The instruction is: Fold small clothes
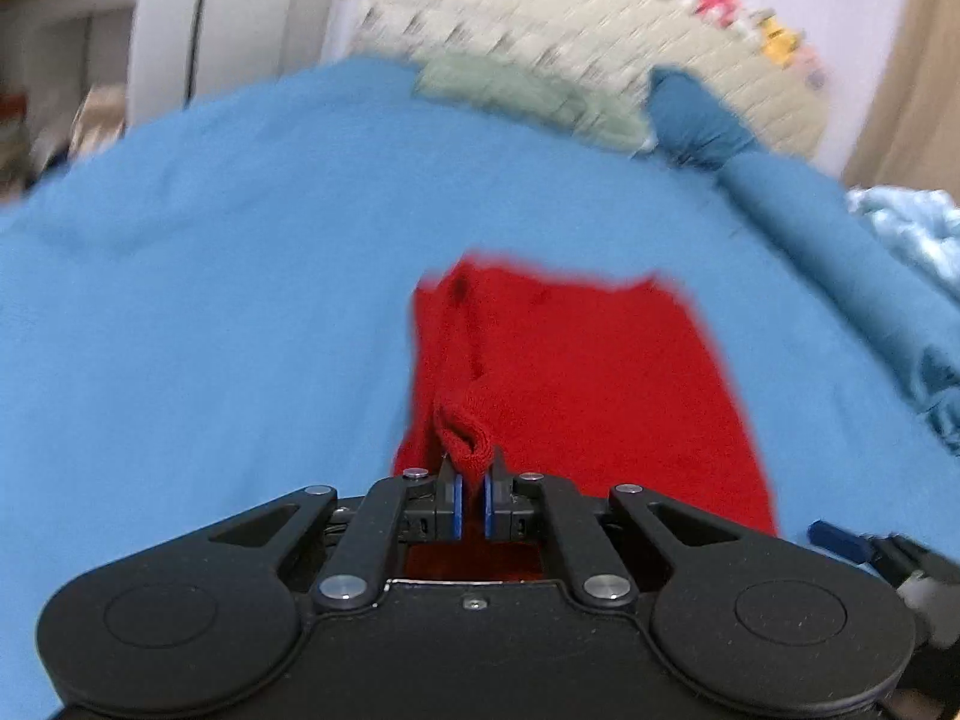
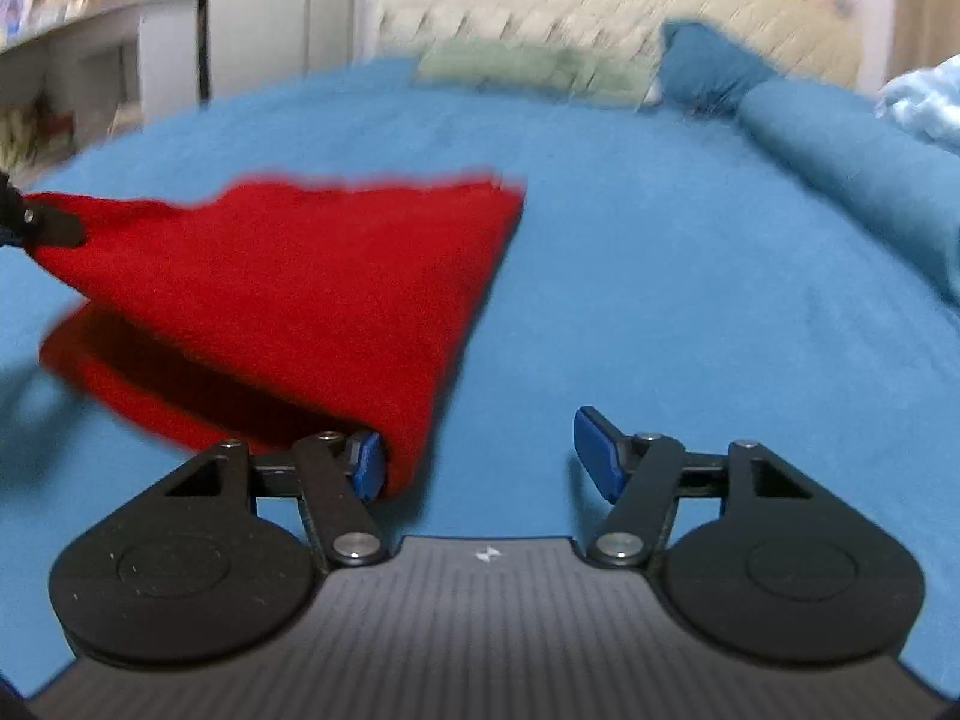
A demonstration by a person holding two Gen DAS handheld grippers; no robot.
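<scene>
Left jaws pinched narrow on a rolled edge of the red cloth [image 1: 576, 372], left gripper [image 1: 473, 495] holding that corner up; right gripper [image 2: 486, 450] jaws wide, gripping nothing, one pad just touching the cloth's near corner. Cloth on the blue bedspread [image 2: 660, 276], well short of the green pillow [image 1: 522, 90], partly doubled over, lower layer visible beneath. Fold looks midway: lifted flap not laid flat, further folds probably left.

Lying wide open ahead & right of red cloth [image 2: 288, 294]: blue bedspread [image 2: 660, 300]. Blocking far edge: green pillow [image 2: 528, 69], dark blue bolster [image 2: 840, 162]. Crowding right gripper [image 2: 480, 456] at left: cloth edge.
</scene>
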